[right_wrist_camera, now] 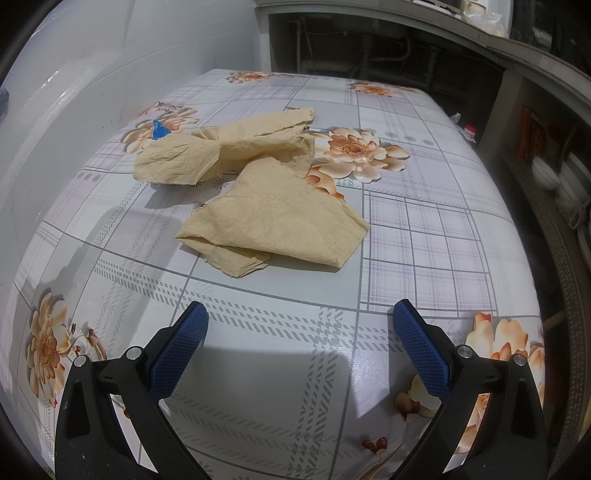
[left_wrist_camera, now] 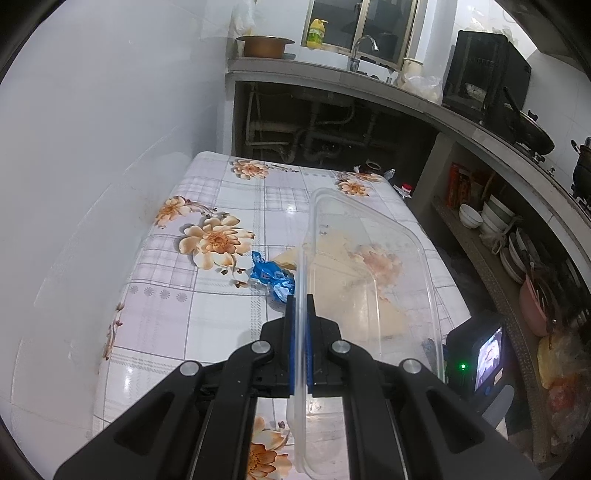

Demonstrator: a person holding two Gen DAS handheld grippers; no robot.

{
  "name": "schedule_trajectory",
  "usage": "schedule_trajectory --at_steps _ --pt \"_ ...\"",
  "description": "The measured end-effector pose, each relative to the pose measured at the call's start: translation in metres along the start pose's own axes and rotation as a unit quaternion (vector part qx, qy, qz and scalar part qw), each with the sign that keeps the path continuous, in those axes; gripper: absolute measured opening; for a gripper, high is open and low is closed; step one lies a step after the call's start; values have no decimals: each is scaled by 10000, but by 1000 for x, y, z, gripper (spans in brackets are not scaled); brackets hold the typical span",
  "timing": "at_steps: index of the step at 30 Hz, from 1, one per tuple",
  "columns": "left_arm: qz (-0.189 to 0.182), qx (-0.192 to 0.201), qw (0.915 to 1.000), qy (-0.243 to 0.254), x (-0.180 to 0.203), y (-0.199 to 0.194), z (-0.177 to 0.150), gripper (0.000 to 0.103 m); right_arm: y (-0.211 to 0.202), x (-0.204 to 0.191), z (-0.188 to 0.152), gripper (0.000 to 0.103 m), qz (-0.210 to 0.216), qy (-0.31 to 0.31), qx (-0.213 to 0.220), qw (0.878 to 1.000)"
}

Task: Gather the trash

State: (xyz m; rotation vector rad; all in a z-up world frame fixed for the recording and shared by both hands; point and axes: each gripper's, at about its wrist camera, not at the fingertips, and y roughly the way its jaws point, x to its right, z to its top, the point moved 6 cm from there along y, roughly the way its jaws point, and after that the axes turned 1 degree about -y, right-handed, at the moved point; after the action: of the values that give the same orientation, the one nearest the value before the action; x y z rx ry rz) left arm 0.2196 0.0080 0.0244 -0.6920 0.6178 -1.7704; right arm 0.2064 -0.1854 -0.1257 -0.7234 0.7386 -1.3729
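**Clear tray gripped on the left, tissues lying loose on the worktop**

The left gripper is clenched on the rim of a clear plastic container, its blue pads pressed against the thin edge from either side. The container is held up over the worktop, tilted so its open side faces right, and the flowered tablecloth and a beige paper show through its smeared wall. Just left of that rim, a crumpled blue wrapper lies on the cloth beside a printed flower, touching the corner of the beige paper.

The right gripper hangs above the near part of the worktop with its jaws spread wide and nothing between them; its blue pads are bare. Ahead of it, towards the middle of the cloth, lie two pieces of beige tissue paper. The nearer tissue is folded into a rough triangle. The farther tissue is twisted at its middle and spreads out to both sides, its right-hand end touching the tip of the nearer one. A small blue corner of the wrapper pokes out behind the farther tissue.

Beyond the worktop there is a concrete counter with a tap, a yellow bottle on the window ledge, and exposed pipes underneath. On the right, a lower shelf holds stacked bowls. A second camera unit with a small lit screen shows at the right edge of the left wrist view.
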Motion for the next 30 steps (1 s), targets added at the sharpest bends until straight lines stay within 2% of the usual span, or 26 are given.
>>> schedule_trajectory --at_steps 30 --pt "55 -33 10000 -58 -5 4 -2 4 2 0 0 96 -2 1 -1 10000"
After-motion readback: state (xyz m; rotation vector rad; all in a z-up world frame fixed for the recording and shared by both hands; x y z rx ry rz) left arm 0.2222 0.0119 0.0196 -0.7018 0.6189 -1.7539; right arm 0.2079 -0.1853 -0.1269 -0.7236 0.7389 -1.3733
